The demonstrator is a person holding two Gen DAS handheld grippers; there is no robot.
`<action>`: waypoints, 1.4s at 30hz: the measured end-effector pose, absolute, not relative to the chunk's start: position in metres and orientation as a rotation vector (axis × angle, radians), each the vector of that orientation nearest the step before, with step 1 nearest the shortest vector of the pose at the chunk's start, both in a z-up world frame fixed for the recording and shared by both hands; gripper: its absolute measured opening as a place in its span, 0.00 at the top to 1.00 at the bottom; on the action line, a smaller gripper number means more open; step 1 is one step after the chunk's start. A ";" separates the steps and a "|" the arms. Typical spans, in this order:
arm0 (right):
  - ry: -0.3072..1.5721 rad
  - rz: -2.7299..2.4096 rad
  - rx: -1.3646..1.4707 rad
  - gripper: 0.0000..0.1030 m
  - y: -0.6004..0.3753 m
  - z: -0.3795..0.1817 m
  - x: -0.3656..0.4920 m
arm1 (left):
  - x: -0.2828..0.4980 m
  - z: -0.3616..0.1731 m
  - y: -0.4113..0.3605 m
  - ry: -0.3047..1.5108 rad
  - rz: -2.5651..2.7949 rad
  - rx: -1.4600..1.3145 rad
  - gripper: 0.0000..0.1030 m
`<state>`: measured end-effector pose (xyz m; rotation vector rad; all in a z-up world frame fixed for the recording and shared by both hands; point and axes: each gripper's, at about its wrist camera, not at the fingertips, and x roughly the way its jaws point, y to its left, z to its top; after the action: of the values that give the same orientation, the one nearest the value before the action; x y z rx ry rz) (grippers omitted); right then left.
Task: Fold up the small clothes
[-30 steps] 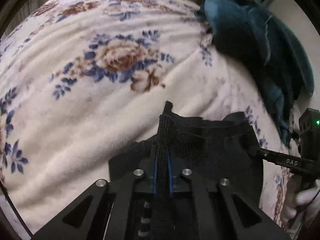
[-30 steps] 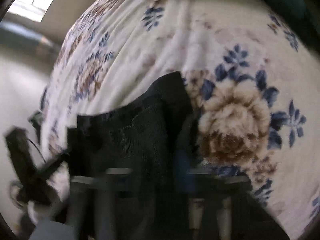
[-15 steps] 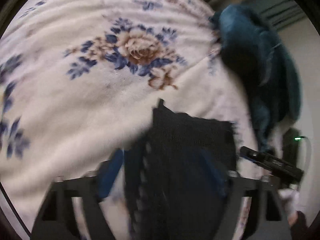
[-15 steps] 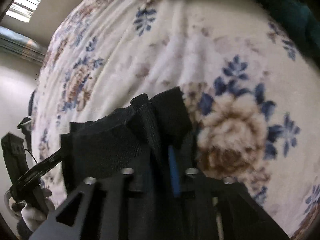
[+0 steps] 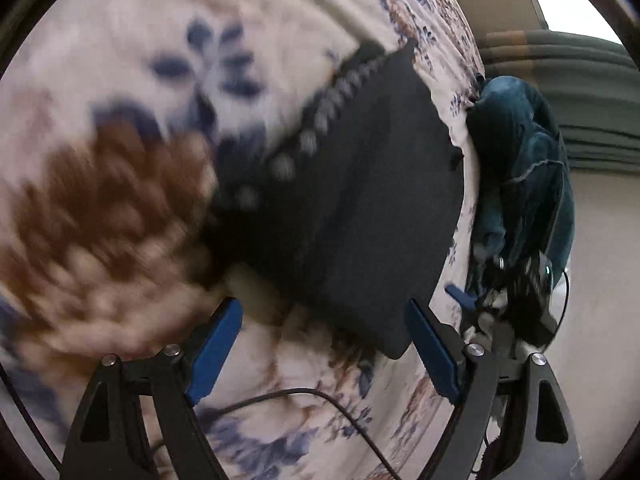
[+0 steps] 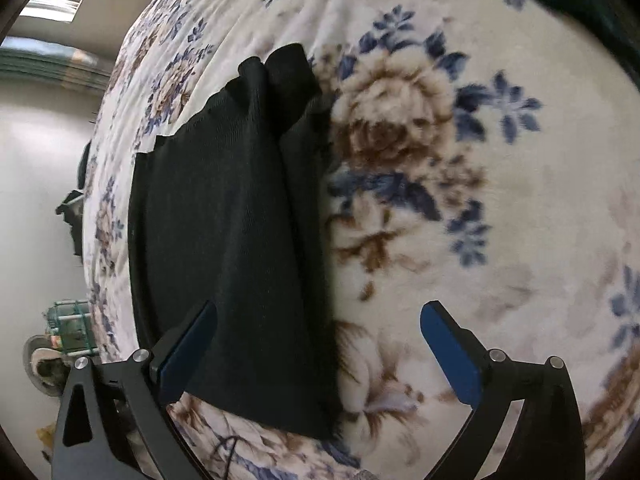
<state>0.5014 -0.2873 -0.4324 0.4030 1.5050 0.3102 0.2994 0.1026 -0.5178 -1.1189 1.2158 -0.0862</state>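
A small black garment (image 5: 360,200) lies folded flat on the floral blanket (image 5: 120,60); a row of pale stitches runs along its left edge. It also shows in the right wrist view (image 6: 232,220), with a bunched corner at its far end. My left gripper (image 5: 324,320) is open and empty, just short of the garment's near edge. My right gripper (image 6: 320,324) is open and empty, its left finger (image 6: 188,344) over the garment's near part.
A teal blanket heap (image 5: 520,168) sits at the bed's right side. A black cable (image 5: 300,396) runs across the blanket below my left gripper. The bed edge and floor lie to the left in the right wrist view (image 6: 40,160).
Both grippers have let go of the black garment and opened. The garment now lies flat on the blanket, and both grippers have drawn back from it.
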 end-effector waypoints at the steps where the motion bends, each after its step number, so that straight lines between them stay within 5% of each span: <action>1: 1.502 0.324 0.413 0.00 -0.285 -0.438 0.508 | 0.304 -0.523 0.094 1.209 -0.091 -1.139 0.19; 11: 1.508 0.451 0.356 0.00 -0.232 -0.485 0.611 | 0.348 -0.555 0.062 1.095 -0.005 -1.270 0.21; 12: 1.516 0.448 0.375 0.00 -0.229 -0.490 0.618 | 0.349 -0.552 0.064 1.064 0.001 -1.279 0.25; 14: 1.526 0.432 0.413 0.00 -0.225 -0.499 0.626 | 0.352 -0.545 0.069 1.031 0.032 -1.246 0.74; 15: 1.512 0.424 0.423 0.02 -0.222 -0.499 0.629 | 0.355 -0.542 0.073 1.017 0.009 -1.235 0.75; 16: 1.472 0.424 0.424 0.09 -0.220 -0.496 0.629 | 0.358 -0.535 0.076 1.010 -0.008 -1.198 0.75; 18: 1.437 0.423 0.391 0.62 -0.213 -0.491 0.627 | 0.363 -0.524 0.079 1.009 -0.043 -1.131 0.76; 19: 1.422 0.428 0.400 0.69 -0.212 -0.488 0.622 | 0.366 -0.521 0.082 1.016 -0.062 -1.108 0.76; 27: 1.332 0.309 0.644 0.86 -0.258 -0.436 0.537 | 0.382 -0.478 0.132 1.104 -0.246 -0.973 0.79; 31: 1.350 0.198 0.778 0.87 -0.280 -0.410 0.435 | 0.386 -0.478 0.165 1.203 -0.356 -0.995 0.78; 33: 1.396 0.164 0.838 0.87 -0.277 -0.411 0.390 | 0.384 -0.499 0.172 1.310 -0.343 -0.921 0.71; 35: 1.479 0.171 0.888 0.84 -0.273 -0.428 0.357 | 0.380 -0.520 0.175 1.394 -0.298 -0.856 0.52; 37: 1.591 0.140 0.843 0.81 -0.271 -0.449 0.339 | 0.369 -0.534 0.174 1.414 -0.304 -0.918 0.48; 38: 1.610 0.134 0.785 0.75 -0.273 -0.451 0.338 | 0.363 -0.536 0.171 1.409 -0.319 -0.945 0.43; 39: 1.595 0.131 0.713 0.59 -0.277 -0.448 0.339 | 0.356 -0.537 0.165 1.404 -0.331 -0.950 0.40; 42: 1.481 0.089 0.509 0.40 -0.293 -0.429 0.354 | 0.343 -0.539 0.146 1.386 -0.327 -0.926 0.39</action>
<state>0.3542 -0.2930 -0.4294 0.5093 1.4812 0.0890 0.3425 0.1462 -0.5393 -0.9264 1.3857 -0.3269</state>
